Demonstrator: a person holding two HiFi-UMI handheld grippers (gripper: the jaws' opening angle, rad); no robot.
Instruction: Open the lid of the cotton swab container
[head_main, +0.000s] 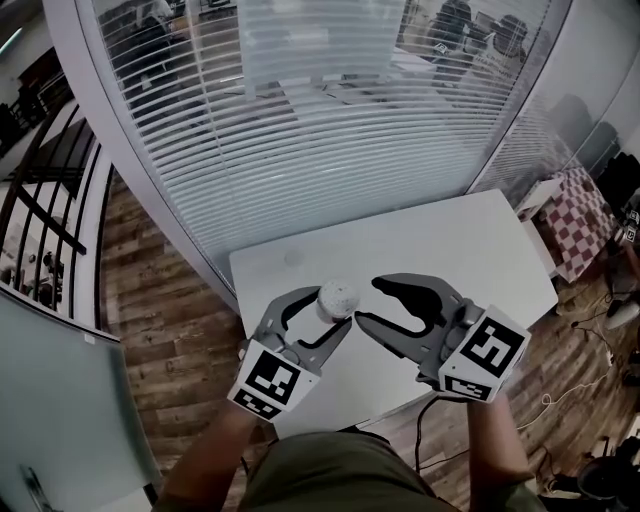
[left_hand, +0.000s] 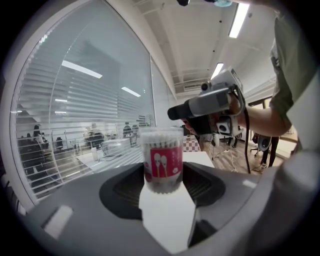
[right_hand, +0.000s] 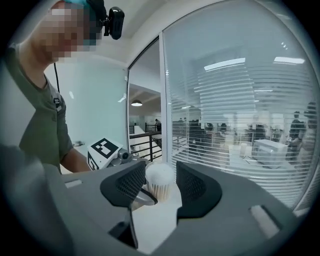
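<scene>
Left gripper (head_main: 330, 312) closed on the cotton swab container (head_main: 337, 297); jaws set wide, one pad on each side of the body, red label facing back towards that gripper's camera; container upright, held out at the tips, over the near part of the white table (head_main: 470, 240); whether its base rests on the table or hangs just above it cannot be told. Right gripper (head_main: 368, 302) at a middling gap, pads pressing on nothing; container sits just ahead of its tips and in line with the gap between them, so the two tools face each other with the container between. From the right gripper view, white swab ends show at the container's top; a clear rounded piece with a dark rim (right_hand: 137, 194) hangs low beside the container, on the side of the left-hand jaw in that view; judged to be the lid, swung off the mouth, though the clear plastic makes this uncertain. From the left gripper view, the top rim reads as a pale band only; lid state not settled there. Judgement on progress: hold on the body is done; lid looks already lifted clear, right tool free of it; if so, the task is at or near its end; left to do, at most, confirming the lid stays open and drawing the right tool back from the mouth.
</scene>
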